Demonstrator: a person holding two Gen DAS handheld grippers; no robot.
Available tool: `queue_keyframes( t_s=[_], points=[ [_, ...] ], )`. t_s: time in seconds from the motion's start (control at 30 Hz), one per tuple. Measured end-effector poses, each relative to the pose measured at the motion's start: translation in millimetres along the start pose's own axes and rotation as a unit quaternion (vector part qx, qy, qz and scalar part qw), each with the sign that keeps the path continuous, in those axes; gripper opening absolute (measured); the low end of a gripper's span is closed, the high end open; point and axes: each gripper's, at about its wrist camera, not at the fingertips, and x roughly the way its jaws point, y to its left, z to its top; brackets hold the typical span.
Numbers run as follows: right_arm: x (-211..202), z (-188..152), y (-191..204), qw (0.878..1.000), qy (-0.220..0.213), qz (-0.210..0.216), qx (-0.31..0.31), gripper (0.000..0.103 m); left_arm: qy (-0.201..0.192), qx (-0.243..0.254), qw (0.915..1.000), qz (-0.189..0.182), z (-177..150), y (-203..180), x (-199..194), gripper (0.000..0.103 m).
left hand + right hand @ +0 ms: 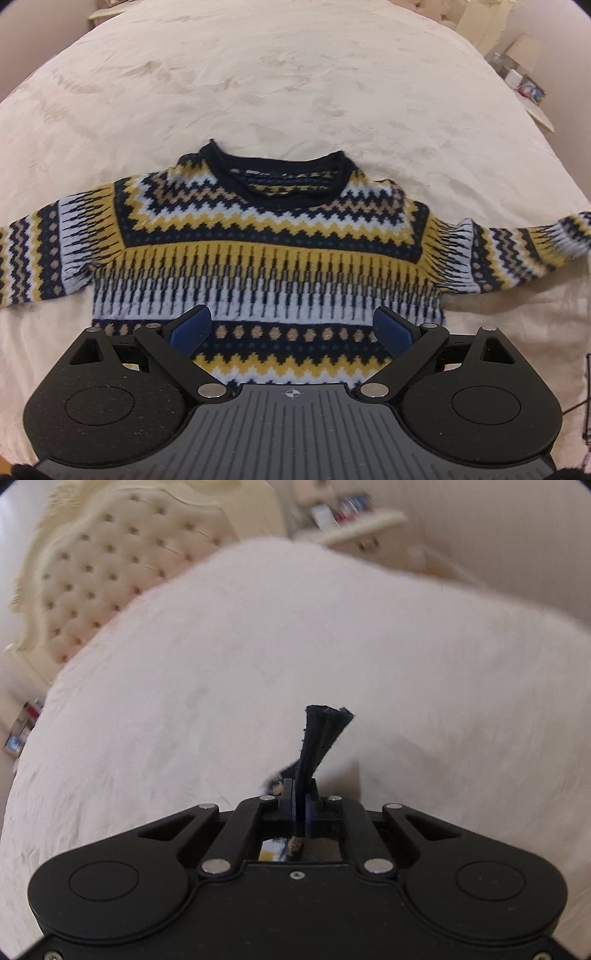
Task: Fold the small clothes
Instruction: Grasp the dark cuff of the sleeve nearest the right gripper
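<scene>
Sweater (266, 254) flat on bed (295, 92), hem under wide left tongs (291, 325). Right tongs (300, 794) pinched on its navy cuff (323, 734). Carry sleeve across chest, keep grip firm, avoid dragging body.

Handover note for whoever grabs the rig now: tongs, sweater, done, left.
Left tongs: open, over the lower front of the sweater, holding nothing.
Right tongs: shut on a dark navy knit edge, with patterned knit showing under the jaws. It looks like a sleeve cuff, though the right wrist view alone cannot confirm that.
Sweater: front up on the cream bedspread, collar away from the left tongs, both sleeves spread out.
Done: laid flat, one edge gripped.
Left: every fold; none is visible yet.
</scene>
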Motion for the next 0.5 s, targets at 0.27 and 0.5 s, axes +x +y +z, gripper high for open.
queue_keyframes(
  t_s=[0.27,0.5],
  points=[
    [-38,-9,-19,0.999,-0.006,-0.032,0.013,0.011,0.005,0.021,0.9995,-0.023,-2,-9,7,0.095],
    [-47,-16,38,0.999,-0.024,0.007,-0.028,0.012,-0.002,0.032,0.9992,-0.022,-6,9,1,0.095]
  ],
)
